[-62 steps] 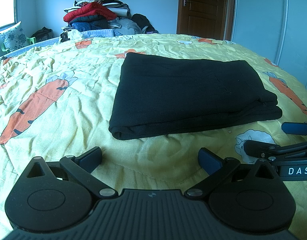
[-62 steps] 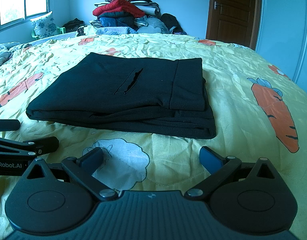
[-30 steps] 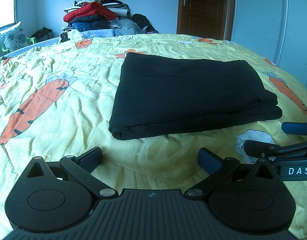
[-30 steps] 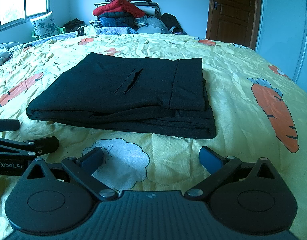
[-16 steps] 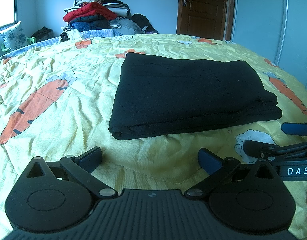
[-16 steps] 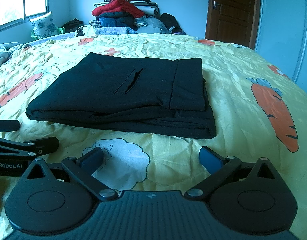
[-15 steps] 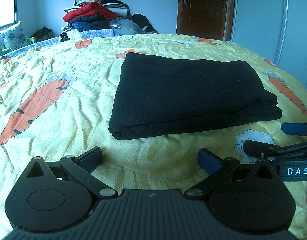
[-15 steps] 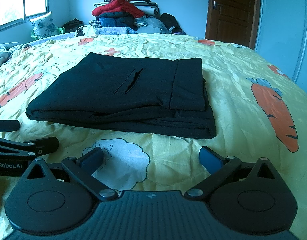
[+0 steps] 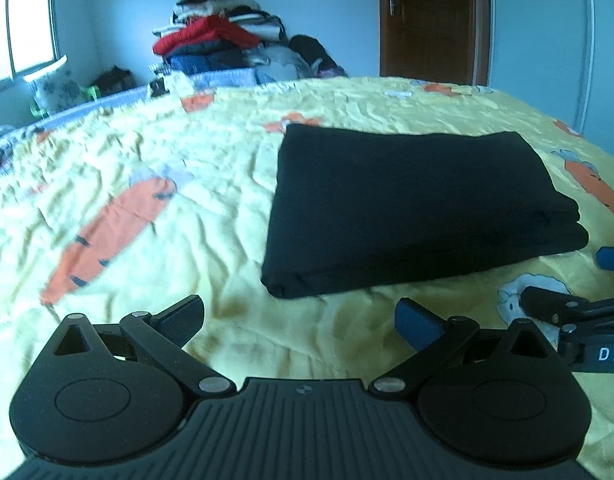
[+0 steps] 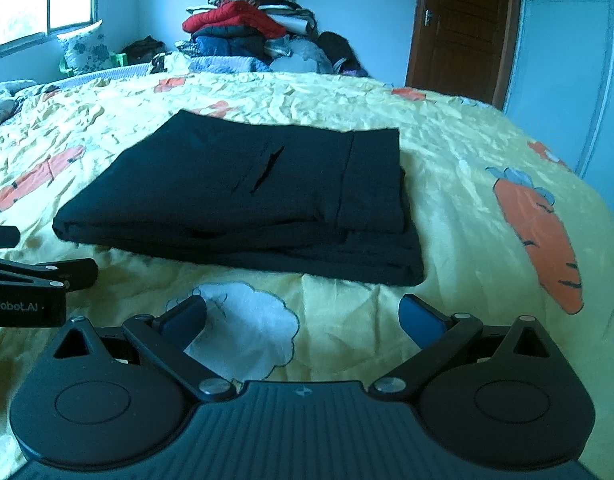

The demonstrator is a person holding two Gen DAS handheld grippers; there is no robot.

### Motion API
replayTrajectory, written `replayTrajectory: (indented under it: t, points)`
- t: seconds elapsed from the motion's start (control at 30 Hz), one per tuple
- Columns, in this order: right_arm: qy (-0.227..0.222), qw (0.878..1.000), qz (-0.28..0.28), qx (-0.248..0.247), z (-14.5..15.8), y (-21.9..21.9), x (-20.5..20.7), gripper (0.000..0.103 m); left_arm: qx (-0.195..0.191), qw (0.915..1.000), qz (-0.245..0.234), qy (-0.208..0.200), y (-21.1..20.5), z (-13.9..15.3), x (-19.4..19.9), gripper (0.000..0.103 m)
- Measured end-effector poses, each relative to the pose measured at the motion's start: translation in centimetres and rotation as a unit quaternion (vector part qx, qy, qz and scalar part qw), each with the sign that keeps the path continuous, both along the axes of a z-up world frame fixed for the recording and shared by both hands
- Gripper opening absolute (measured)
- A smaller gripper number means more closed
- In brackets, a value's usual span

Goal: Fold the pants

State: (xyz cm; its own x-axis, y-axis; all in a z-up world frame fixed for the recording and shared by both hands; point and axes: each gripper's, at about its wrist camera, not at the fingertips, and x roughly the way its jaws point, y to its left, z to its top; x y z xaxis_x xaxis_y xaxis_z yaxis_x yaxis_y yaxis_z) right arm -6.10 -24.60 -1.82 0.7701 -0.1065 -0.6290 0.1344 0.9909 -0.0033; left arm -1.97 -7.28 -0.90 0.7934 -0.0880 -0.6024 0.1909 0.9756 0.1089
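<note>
The black pants lie folded into a flat rectangle on the yellow carrot-print bedspread. In the right wrist view the pants show a pocket slit and stacked layers at the near edge. My left gripper is open and empty, just short of the pants' near left corner. My right gripper is open and empty, just short of the near right edge. Each gripper's fingers show at the edge of the other's view.
A pile of clothes is stacked at the far end of the bed. A brown door stands behind on the right, and a window on the left. A pillow sits near the window.
Both views have shifted and blurred slightly; both grippers have lifted and tilted a little. The pants lie unchanged and both grippers stay open.
</note>
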Motion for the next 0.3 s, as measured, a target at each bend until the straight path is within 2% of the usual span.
replayTrajectory:
  t: [0.3]
  points:
    - [-0.005, 1.0, 0.012, -0.006, 0.67, 0.19, -0.16, 0.103, 0.004, 0.9999, 0.001, -0.013, 0.14, 0.59, -0.57, 0.103]
